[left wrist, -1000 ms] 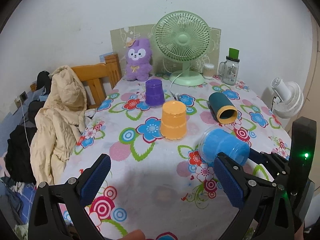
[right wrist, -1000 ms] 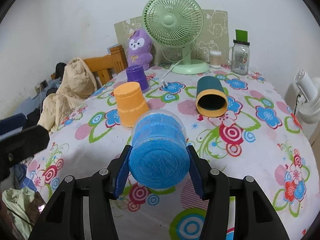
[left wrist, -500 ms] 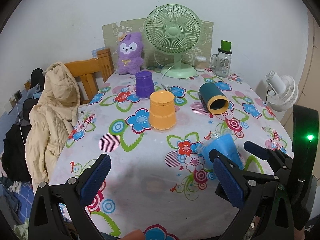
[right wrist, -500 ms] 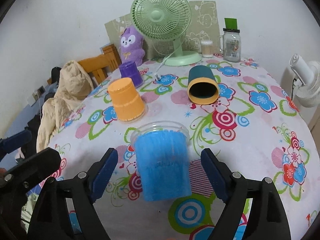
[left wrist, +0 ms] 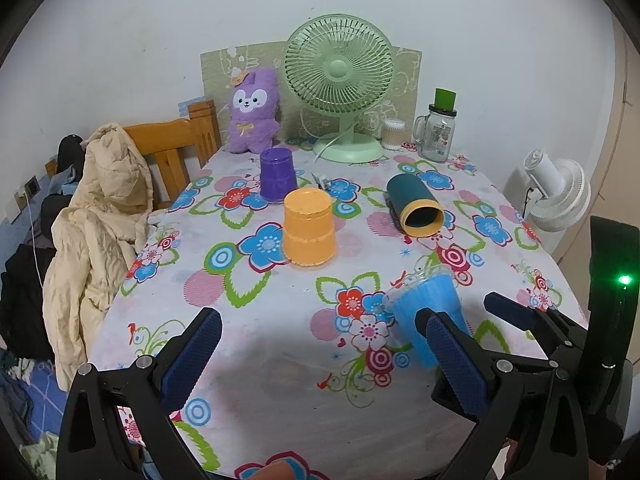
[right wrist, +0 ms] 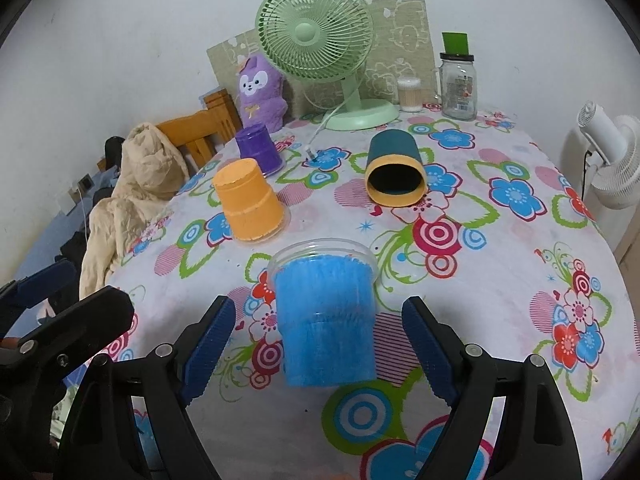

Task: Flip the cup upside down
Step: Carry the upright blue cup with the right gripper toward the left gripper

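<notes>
A blue cup (right wrist: 326, 320) stands upside down on the flowered tablecloth, rim down, between the fingers of my right gripper (right wrist: 320, 356). The jaws are open and stand clear of the cup on both sides. In the left wrist view the blue cup (left wrist: 426, 312) sits at the right, partly behind my left gripper's right finger. My left gripper (left wrist: 320, 360) is open and empty over the table's near edge. An orange cup (right wrist: 250, 204) and a purple cup (right wrist: 258, 148) stand upside down. A dark teal cup (right wrist: 394, 172) lies on its side, mouth toward me.
A green desk fan (right wrist: 320, 40), a purple plush toy (right wrist: 262, 92), a glass jar (right wrist: 458, 80) and a cotton swab tub (right wrist: 409, 94) stand at the table's back. A wooden chair with a beige jacket (left wrist: 100, 216) is left. A white fan (left wrist: 560, 192) is right.
My right gripper turned the blue cup from lying sideways to rim down, set it on the table and opened. Both grippers drew back a little.
</notes>
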Available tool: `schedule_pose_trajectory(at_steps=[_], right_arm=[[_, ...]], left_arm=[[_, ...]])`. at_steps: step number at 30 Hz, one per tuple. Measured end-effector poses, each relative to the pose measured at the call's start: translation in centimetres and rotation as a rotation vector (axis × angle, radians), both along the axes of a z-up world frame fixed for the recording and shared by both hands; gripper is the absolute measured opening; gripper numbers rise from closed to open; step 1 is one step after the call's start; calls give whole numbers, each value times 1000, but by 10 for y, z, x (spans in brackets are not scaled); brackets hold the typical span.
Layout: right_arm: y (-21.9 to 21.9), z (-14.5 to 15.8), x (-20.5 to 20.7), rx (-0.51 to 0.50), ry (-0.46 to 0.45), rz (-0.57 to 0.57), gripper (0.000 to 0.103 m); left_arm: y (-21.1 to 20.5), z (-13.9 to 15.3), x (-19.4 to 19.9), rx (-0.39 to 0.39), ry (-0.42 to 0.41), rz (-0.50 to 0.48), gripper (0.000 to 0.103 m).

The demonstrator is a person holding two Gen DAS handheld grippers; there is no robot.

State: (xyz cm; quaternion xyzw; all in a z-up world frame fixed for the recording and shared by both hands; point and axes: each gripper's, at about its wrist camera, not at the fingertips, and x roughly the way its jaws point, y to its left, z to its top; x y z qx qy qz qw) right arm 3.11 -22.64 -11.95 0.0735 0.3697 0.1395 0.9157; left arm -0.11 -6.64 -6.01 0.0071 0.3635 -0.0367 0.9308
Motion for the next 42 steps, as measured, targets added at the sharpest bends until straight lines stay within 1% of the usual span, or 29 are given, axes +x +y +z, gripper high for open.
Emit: schedule_pose_trajectory(at_steps=[4,8,14,23,30,42], right_arm=[[-12,4,-2,12,-3,-5,87],[-27,7,-5,62,-7,-5,87],[-46,8,-8,82,-12,-25,87],[-91,4,-12,94,-11,-110,87],[-114,-6,-16,89,18,-159,87],[-145,-15,-23,43,46,-230,87]], left_arm=[[-7,2,0,-11,-5,-6,103],[-14,5,0,-29,-11,-7,103],[-29,7,1,-48,-11,-32,103],[-56,2,6,-59,17,-85,103],[-76,-7,13,-70,47,-125,103],[-112,-25,25,-74,103,-193,103]])
